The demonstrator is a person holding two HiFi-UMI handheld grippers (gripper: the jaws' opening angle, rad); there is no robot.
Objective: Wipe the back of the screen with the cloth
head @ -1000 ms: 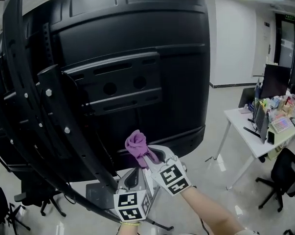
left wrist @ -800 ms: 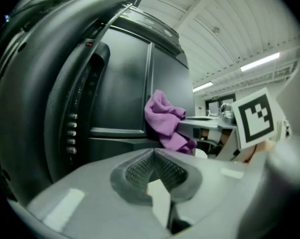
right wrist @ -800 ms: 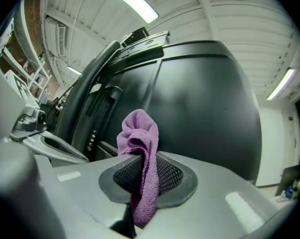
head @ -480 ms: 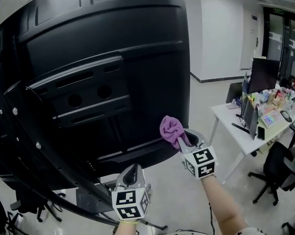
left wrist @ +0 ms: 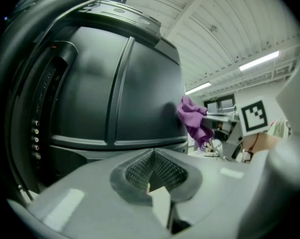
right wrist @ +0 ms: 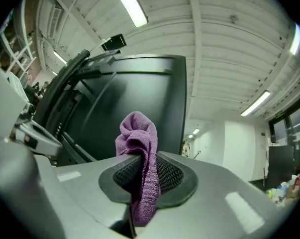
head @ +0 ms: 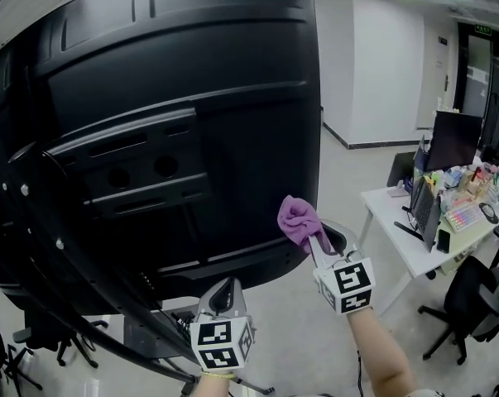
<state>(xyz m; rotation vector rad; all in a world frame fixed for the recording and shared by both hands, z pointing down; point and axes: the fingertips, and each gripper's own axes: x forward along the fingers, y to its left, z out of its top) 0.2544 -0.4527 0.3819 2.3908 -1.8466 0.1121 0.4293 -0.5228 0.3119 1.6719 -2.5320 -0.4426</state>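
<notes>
The big black back of the screen (head: 191, 114) fills the left and middle of the head view, tilted, with a recessed mounting panel. My right gripper (head: 319, 240) is shut on a bunched purple cloth (head: 297, 220), which is pressed against the lower right corner of the screen's back. In the right gripper view the cloth (right wrist: 139, 148) sticks up from between the jaws with the screen (right wrist: 135, 103) just behind it. My left gripper (head: 223, 294) hangs below the screen's lower edge, shut and holding nothing; its own view shows the cloth (left wrist: 193, 119) against the screen (left wrist: 115, 93).
A black metal stand frame (head: 34, 246) curves down the left side of the screen. A white desk (head: 415, 238) with monitors and clutter stands at the right, with a black office chair (head: 472, 292) beside it. Bare floor (head: 299, 321) lies below the screen.
The right gripper carried the cloth rightward along the screen's lower edge to its right corner, then slightly up. The left gripper stayed low. My head view shifted left.
</notes>
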